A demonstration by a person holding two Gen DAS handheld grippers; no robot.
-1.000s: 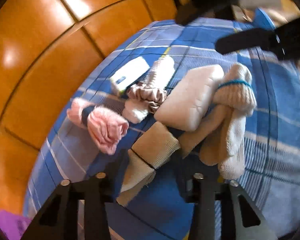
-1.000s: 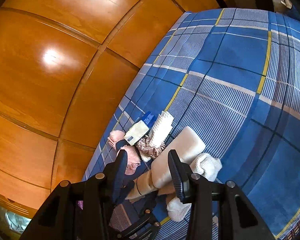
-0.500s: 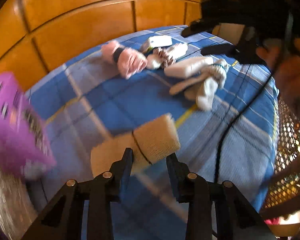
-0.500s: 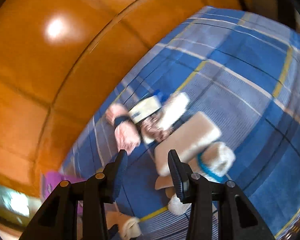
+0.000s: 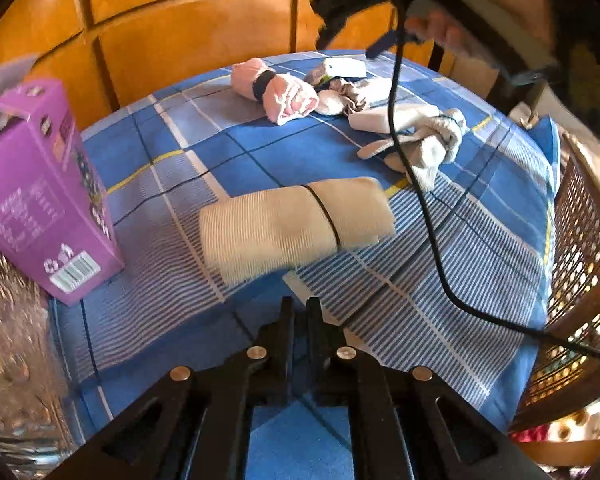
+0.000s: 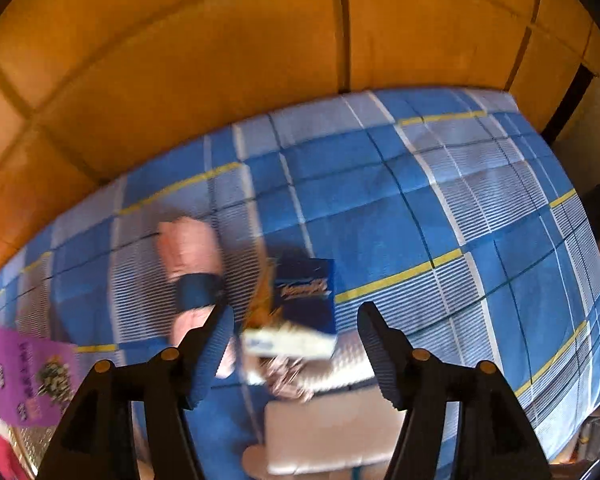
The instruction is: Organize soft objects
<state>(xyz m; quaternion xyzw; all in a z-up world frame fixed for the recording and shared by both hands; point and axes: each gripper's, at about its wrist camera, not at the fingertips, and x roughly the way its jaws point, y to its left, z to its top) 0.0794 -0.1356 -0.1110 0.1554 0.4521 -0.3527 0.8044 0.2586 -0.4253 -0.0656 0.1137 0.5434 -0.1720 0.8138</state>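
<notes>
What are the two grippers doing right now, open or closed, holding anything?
Left gripper: shut, holding nothing; the beige sock roll lies free ahead of it.
Right gripper: open, empty, above the pile.

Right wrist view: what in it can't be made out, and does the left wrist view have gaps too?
- Right wrist view: motion blur smears the pink roll and the print on the blue packet.
- Right wrist view: the beige pad is cut off by the bottom edge and the right tongs.
- Left wrist view: the cable crosses the grey socks; purple box text is too small.
</notes>
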